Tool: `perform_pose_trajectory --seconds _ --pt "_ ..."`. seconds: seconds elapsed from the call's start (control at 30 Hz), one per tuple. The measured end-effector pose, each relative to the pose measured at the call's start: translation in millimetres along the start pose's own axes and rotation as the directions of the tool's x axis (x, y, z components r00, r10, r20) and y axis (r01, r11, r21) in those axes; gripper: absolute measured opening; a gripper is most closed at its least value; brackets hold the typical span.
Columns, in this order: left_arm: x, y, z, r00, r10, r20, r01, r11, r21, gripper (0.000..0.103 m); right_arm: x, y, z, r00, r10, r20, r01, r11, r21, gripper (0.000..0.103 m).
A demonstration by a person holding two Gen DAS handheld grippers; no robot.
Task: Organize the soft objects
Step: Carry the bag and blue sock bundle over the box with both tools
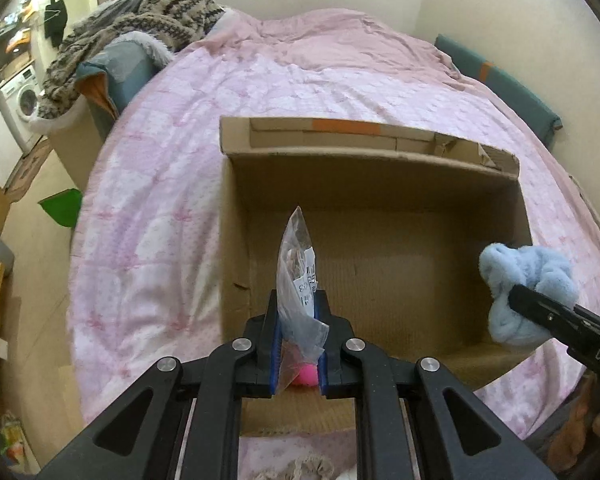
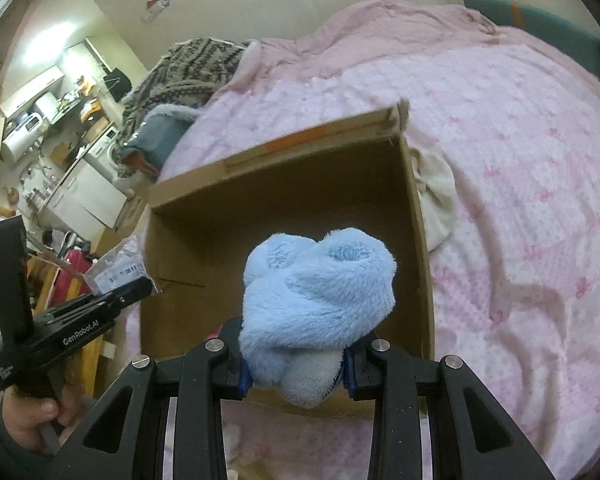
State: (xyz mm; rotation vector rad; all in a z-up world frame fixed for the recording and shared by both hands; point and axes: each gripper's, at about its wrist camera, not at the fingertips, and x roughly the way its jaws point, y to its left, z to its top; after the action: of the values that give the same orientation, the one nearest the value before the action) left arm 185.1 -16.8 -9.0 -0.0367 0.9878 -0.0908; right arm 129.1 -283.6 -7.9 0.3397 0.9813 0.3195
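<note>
An open cardboard box [image 1: 236, 240] lies on a pink bed; its inside looks bare, and it also shows in the right wrist view [image 2: 204, 240]. My left gripper [image 1: 298, 320] is shut on a clear plastic bag [image 1: 298, 276] with a white label and something pink in it, held over the box's near side. The bag shows at the left of the right wrist view [image 2: 120, 264]. My right gripper [image 2: 296, 360] is shut on a fluffy light-blue soft item [image 2: 320, 296], held above the box's near edge; in the left wrist view the item [image 1: 528, 276] is over the box's right wall.
A pink quilt [image 1: 160, 200] covers the bed. A cream cloth [image 2: 436, 196] lies beside the box's right wall. A patterned blanket [image 1: 148, 20] is piled at the bed's far left. A teal headboard [image 1: 516, 92] lines the right. A kitchen area with a washing machine [image 1: 26, 96] lies far left.
</note>
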Motion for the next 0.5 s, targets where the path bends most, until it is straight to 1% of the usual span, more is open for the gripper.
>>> perform_pose_trajectory --seconds 0.07,0.17,0.37,0.5 --pt "6.8 0.5 -2.4 1.000 -0.013 -0.014 0.013 1.000 -0.010 0.013 6.5 -1.2 -2.2 1.000 -0.006 -0.014 0.006 1.000 0.002 0.035" --pt "11.6 -2.6 -5.9 0.999 -0.024 -0.025 0.024 1.000 0.000 0.013 14.9 0.1 -5.4 0.999 -0.027 -0.041 0.026 0.999 -0.023 0.035" --pt "13.1 -11.9 -9.9 1.000 -0.011 -0.002 0.011 0.998 0.056 0.013 27.6 4.8 -9.1 0.996 -0.038 -0.077 0.034 0.998 -0.046 0.036" --pt "14.2 -11.8 -11.7 1.000 -0.028 -0.013 0.028 0.999 0.046 0.013 31.4 9.2 -12.2 0.995 -0.044 -0.092 0.037 0.997 -0.073 0.036"
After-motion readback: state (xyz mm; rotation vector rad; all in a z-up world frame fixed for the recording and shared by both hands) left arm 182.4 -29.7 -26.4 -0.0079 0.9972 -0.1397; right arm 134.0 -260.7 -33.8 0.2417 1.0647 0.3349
